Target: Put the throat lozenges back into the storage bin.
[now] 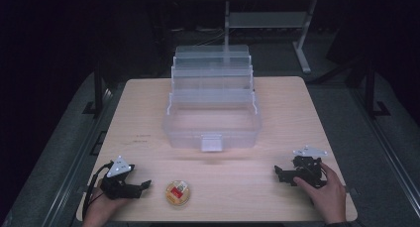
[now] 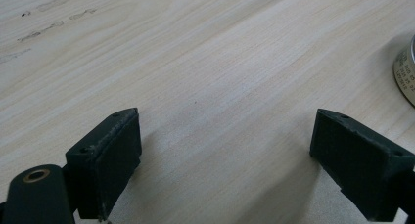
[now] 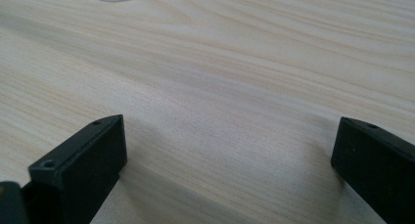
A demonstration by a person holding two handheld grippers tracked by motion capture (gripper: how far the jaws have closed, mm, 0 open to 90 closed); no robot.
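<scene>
I held both grippers low over the wooden table (image 1: 148,108), jaws spread wide and empty: left gripper (image 1: 141,185), right gripper (image 1: 279,173). One round tin (image 1: 178,193) lay just right of the left gripper; one clear tiered box (image 1: 212,120) stood open behind. Likely start step; next, I judged, grasping the tin.

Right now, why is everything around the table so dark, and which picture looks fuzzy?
High view: light falls on the table and the clear box, the room behind stays black. Left gripper view: the round tin at the edge is blurry. Right gripper view: the near wood grain is soft.
</scene>
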